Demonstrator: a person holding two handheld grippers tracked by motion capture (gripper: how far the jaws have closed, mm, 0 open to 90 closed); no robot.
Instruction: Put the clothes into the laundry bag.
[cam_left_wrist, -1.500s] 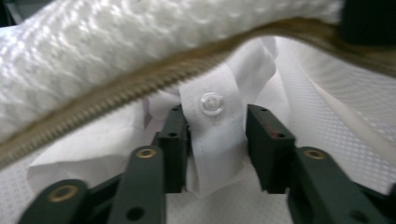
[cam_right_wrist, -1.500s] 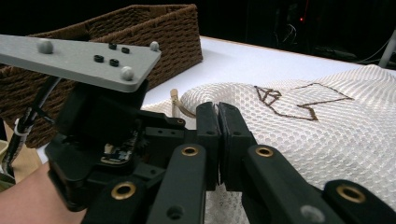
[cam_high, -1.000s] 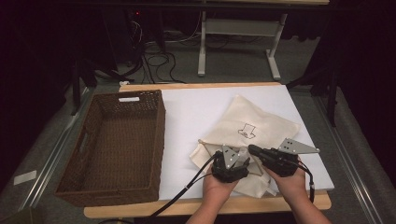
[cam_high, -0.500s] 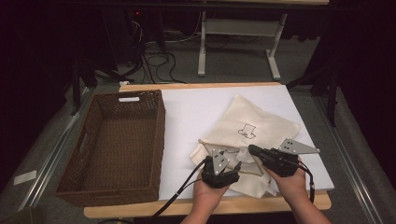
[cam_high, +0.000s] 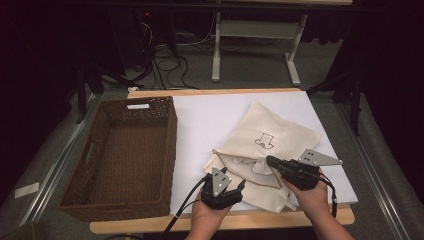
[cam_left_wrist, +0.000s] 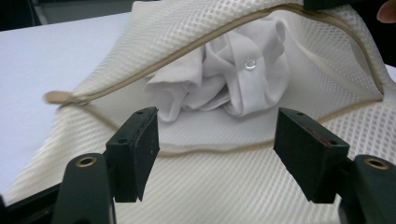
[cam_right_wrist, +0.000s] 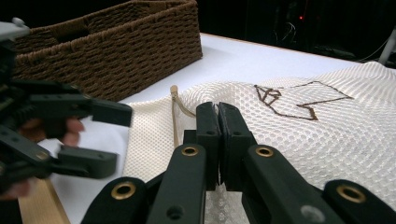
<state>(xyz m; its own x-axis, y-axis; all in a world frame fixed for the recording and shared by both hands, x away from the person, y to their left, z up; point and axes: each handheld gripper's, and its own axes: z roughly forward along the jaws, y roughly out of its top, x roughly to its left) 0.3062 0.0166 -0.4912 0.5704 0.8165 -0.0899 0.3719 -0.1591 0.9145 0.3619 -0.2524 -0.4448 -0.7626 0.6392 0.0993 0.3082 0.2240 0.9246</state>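
mesh bag (cam_high: 280, 137) unzipped, white shirt (cam_left_wrist: 233, 84) inside, not out | right gripper (cam_high: 272, 161) clenched on bag's upper edge | left gripper (cam_left_wrist: 217, 140) released at bag's mouth | basket (cam_high: 125, 150) beside bag unfilled

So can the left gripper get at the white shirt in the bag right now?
Probably yes: the right gripper holds the bag mouth up, and the left gripper faces the shirt with open jaws.

Each claw is black, with two blocky rectangular pads, brass-ringed screw holes in the arms, a grey three-cornered plate on top and a black cable trailing back: left claw (cam_high: 239, 187), right claw (cam_high: 270, 161).
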